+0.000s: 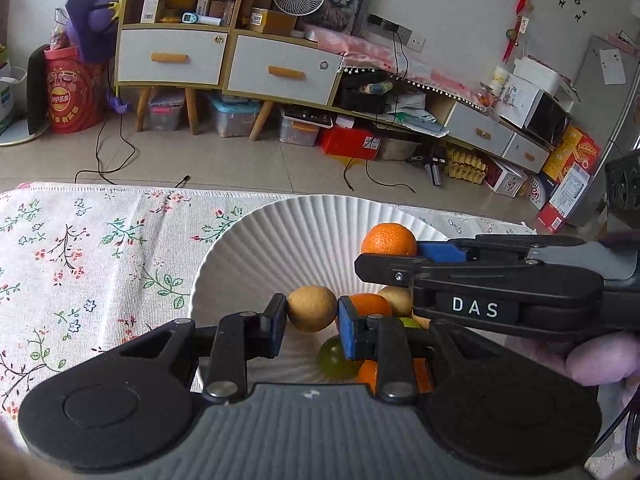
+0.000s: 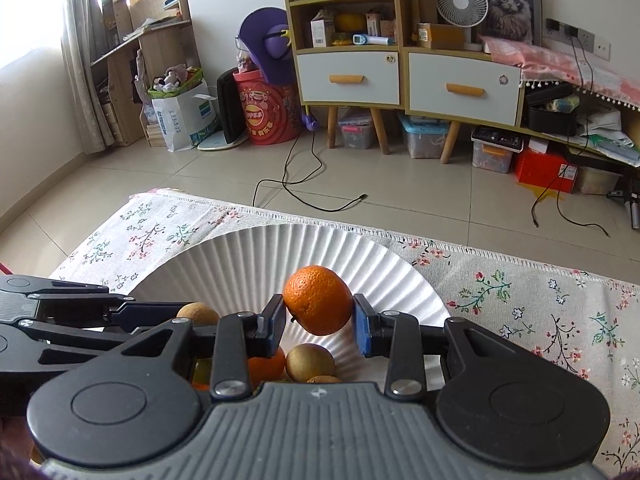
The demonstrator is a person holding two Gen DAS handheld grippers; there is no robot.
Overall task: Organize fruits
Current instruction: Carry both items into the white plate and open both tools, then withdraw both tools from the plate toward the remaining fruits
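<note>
A white ribbed bowl [image 1: 280, 240] stands on the floral tablecloth and holds several fruits. My left gripper [image 1: 313, 314] is shut on a tan round fruit [image 1: 312, 309] over the bowl. My right gripper [image 2: 319, 312] is shut on an orange [image 2: 318, 305], held above the bowl [image 2: 248, 256]; that orange also shows in the left wrist view [image 1: 389, 239], with the right gripper reaching in from the right. Below lie another orange [image 1: 370, 304], a green fruit [image 1: 334, 357] and a brownish fruit [image 2: 310, 361].
The floral tablecloth [image 1: 88, 248] stretches left of the bowl, and right of it in the right wrist view [image 2: 540, 312]. The table's far edge [image 2: 440, 240] runs just behind the bowl. Beyond are tiled floor, cables and cabinets [image 2: 404, 76].
</note>
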